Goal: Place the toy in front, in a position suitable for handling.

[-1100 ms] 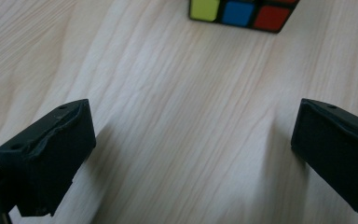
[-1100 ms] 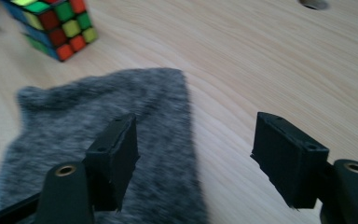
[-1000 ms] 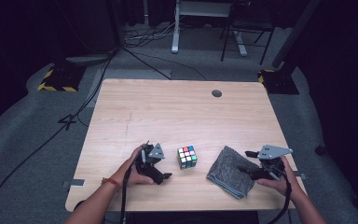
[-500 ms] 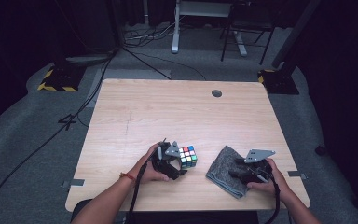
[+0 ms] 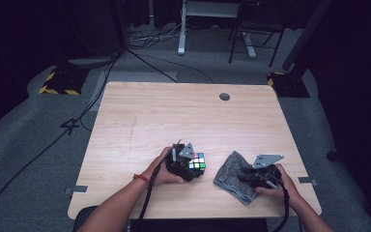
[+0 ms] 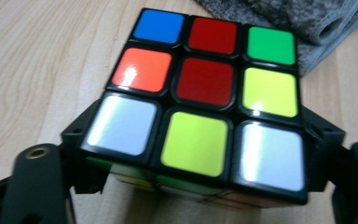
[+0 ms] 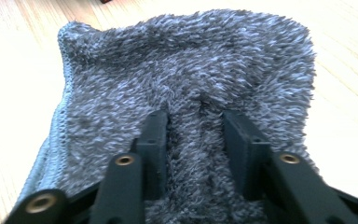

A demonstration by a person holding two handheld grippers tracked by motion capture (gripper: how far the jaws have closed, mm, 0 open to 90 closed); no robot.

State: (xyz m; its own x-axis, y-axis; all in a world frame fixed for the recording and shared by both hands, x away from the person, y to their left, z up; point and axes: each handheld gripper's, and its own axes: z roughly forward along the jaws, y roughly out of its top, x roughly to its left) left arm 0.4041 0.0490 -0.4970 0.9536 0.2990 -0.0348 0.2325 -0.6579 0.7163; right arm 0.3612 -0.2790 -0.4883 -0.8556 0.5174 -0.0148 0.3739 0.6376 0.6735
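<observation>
A scrambled Rubik's cube (image 5: 199,162) (image 6: 205,84) rests on the wooden table (image 5: 174,116) near its front edge. My left gripper (image 5: 194,167) (image 6: 200,140) has come at it from the left; its jaws have just been closing and now press on the cube's two sides. To the right lies a grey fluffy cloth (image 5: 229,171) (image 7: 191,60). My right gripper (image 5: 244,175) (image 7: 195,121) is pressed down onto it. Its jaws have just been closing too and pinch a raised fold of the cloth between them.
A round cable hole (image 5: 224,96) sits near the table's far edge. Behind the table on the grey floor are cables (image 5: 145,58), desk legs (image 5: 181,29) and yellow-black striped bases (image 5: 58,87). The table's front edge lies just below both hands.
My left gripper has moved right up to the cube and closed on it. My right gripper has shifted left onto the cloth, sunk a little and closed, bunching the fabric.
</observation>
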